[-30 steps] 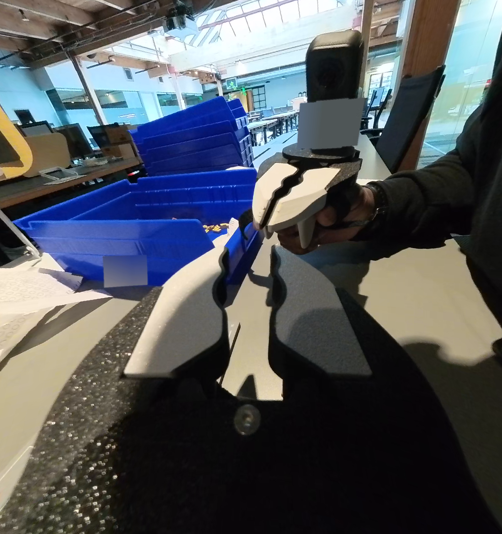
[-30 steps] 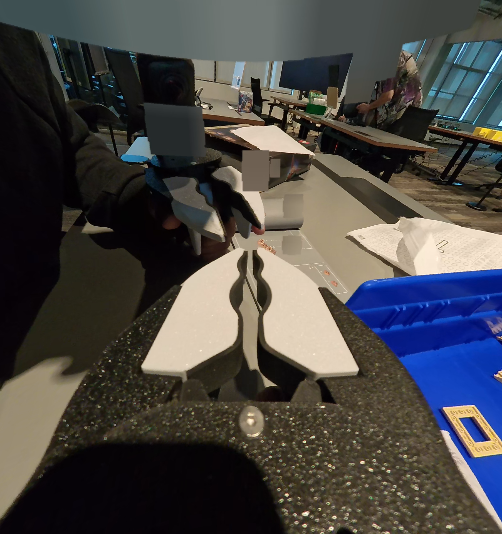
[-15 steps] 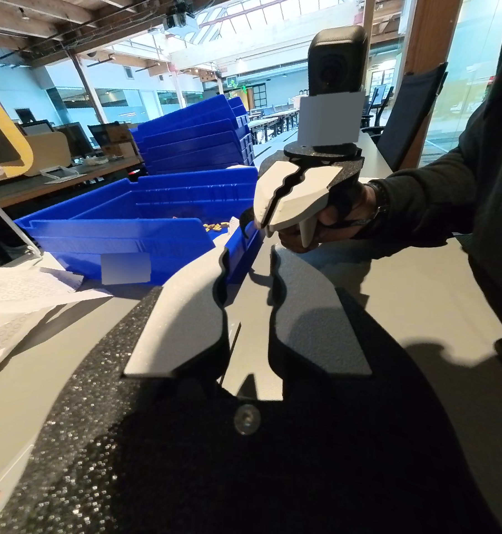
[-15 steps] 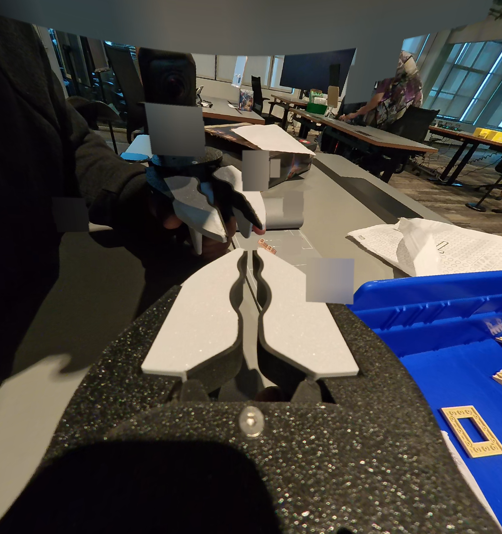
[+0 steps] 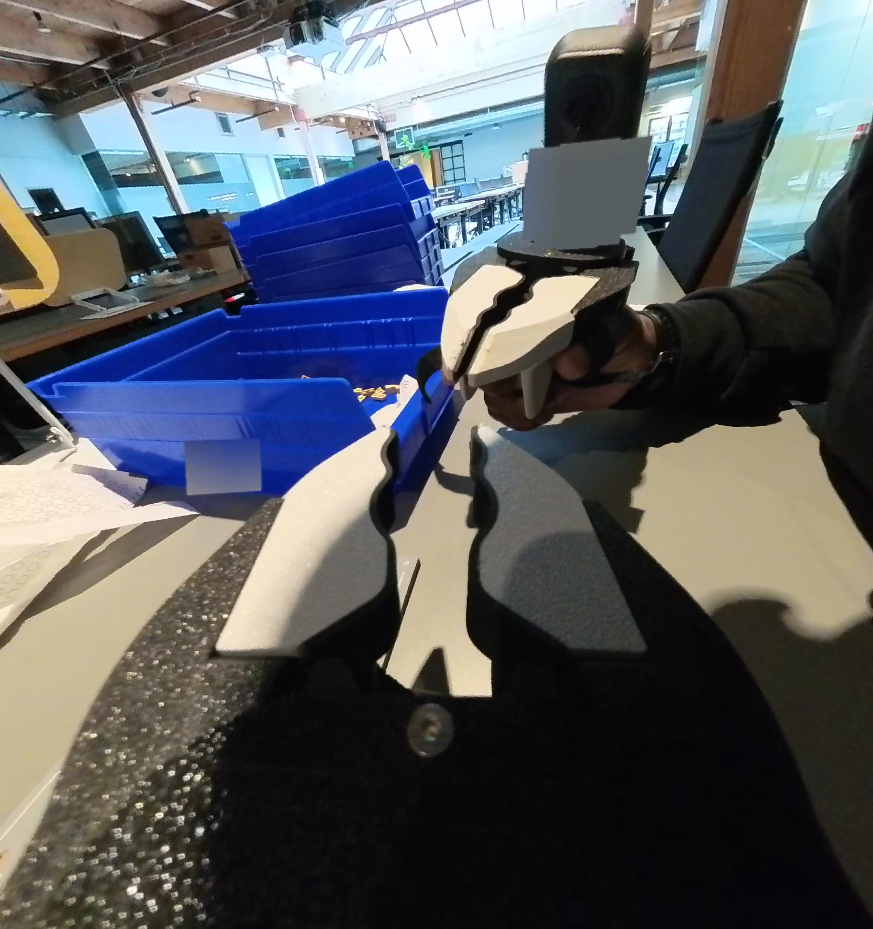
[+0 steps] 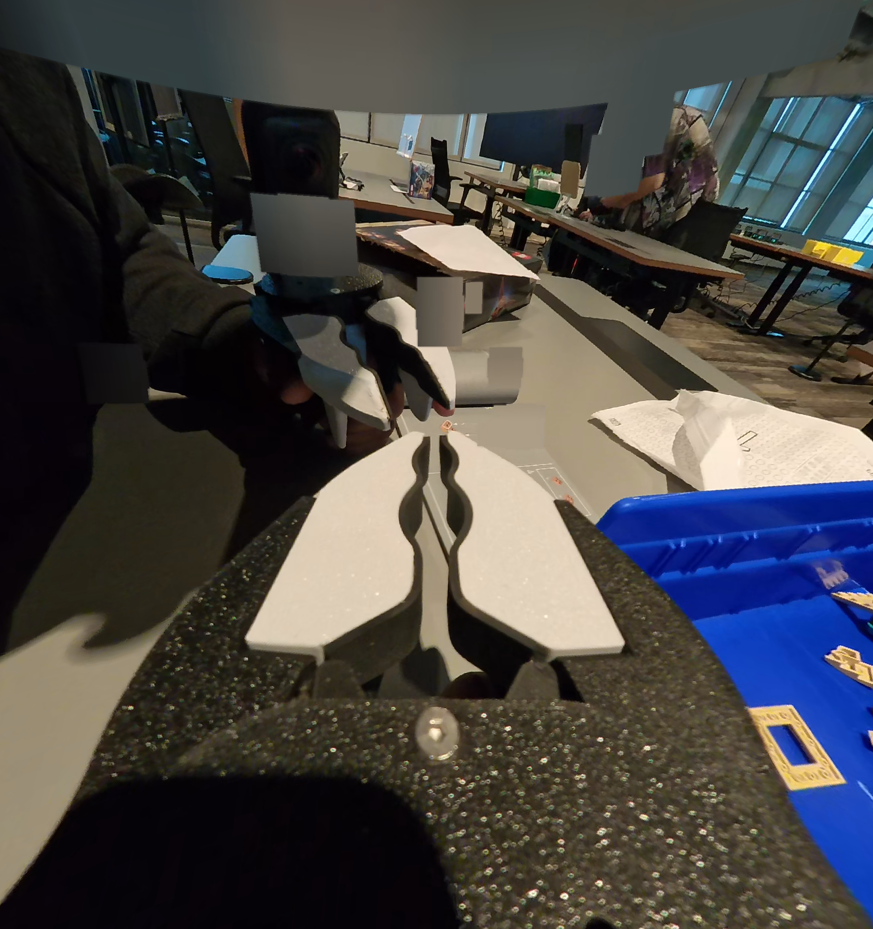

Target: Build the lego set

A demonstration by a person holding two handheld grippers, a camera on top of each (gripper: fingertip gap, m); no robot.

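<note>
Lego pieces (image 6: 851, 673), tan and flat, lie loose in the blue bin (image 6: 725, 528) at the near right of the right wrist view, a tan frame (image 6: 796, 754) nearest. The open bin likely keeps them sorted and within reach. One small tan bit (image 6: 447, 426) sits on the grey surface (image 6: 600, 352) outside the bin, just beyond the right tool's tips, perhaps set out as the build's start.

The right tool (image 6: 434, 441) is almost closed, with only a thin slit between its fingers and nothing visible in it. The left tool (image 5: 431, 442) is moderately open and empty. The two hang tip to tip above the surface, close but apart (a ready stance, I judge, between picks). No assembled model is in view.

In the left wrist view a dark curved shape lies by the right tool's tips; whether it is a piece or a shadow I cannot tell. The bin's front wall hides most of the pieces there. White paper sheets (image 6: 776, 452) lie just beyond the bin, and their print is too fine to make out. A box (image 6: 499, 291) stands farther off, half under another sheet.
</note>
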